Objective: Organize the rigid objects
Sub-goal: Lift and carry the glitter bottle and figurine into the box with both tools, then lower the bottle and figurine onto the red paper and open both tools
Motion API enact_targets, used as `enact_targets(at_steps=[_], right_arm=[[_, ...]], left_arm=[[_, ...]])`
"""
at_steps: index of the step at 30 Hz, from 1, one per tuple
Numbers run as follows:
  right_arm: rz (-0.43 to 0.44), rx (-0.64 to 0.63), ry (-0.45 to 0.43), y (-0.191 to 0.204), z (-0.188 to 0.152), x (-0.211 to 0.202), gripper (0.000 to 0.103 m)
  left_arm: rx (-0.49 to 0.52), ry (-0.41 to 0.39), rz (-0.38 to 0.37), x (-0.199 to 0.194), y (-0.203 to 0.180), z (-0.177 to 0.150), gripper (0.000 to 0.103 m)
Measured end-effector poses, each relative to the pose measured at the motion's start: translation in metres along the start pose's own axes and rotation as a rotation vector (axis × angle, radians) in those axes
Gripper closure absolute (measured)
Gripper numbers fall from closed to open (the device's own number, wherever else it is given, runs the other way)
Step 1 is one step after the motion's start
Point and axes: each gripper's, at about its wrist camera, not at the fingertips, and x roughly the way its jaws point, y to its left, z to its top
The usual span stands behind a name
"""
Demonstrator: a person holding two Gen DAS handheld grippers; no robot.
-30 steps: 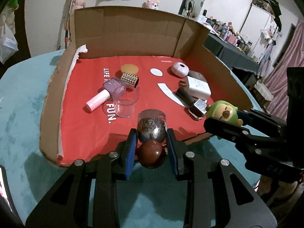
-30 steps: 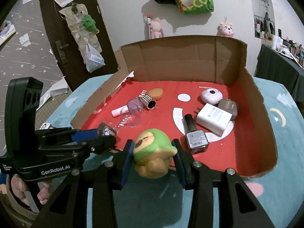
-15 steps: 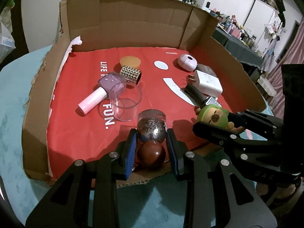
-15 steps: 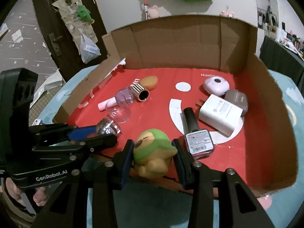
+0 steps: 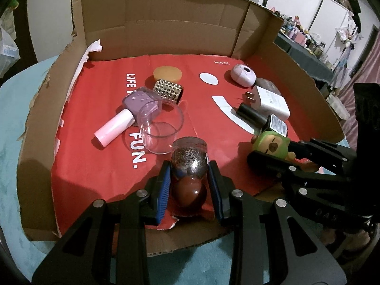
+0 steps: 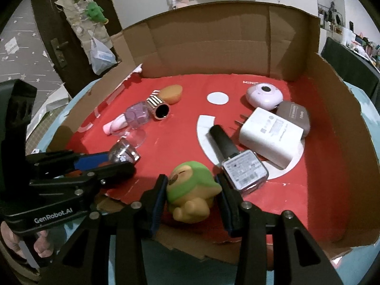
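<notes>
Compared with a second ago, we are noting that both grippers have come forward and down over the cardboard box: its near edge, then ahead of the jaws, is now lying beneath them, and the contents are looming larger in both views.

We are finding the left gripper with its jaws clamped on a small bottle with a dark red round cap and a glittery body, held just above the red liner at the near edge. The right gripper is carrying a green-hooded toy figure, jaws pressed against its sides, over the near right part of the liner. Neither grip has changed.

Inside the box we are recording, at left: a clear cup lying tilted, a purple bottle with a pink cap touching it, a studded metallic cylinder and an amber disc beyond. At right: a pink round device, a brown pad, a white plug adapter resting against the pad, and a black-capped bottle just beside the toy figure.

The box is standing on a teal surface.
</notes>
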Motion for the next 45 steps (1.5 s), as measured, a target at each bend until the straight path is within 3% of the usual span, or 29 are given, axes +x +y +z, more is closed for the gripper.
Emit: enact_targets(at_steps=[7,16,45], right_arm=[[-0.028,0.009,-0.012,-0.004,0.003,0.001,0.06],[-0.149,-0.04,-0.04,0.0,0.008,0.004,0.059],[-0.109,0.024,-0.061,-0.009,0.011,0.008,0.062]], left_arm=[[-0.001,-0.009,0.029,0.003,0.003,0.003,0.074],[-0.006,-0.018,0.05,0.007,0.007,0.01,0.074],[-0.02,-0.029,0.067,0.009,0.011,0.014,0.074]])
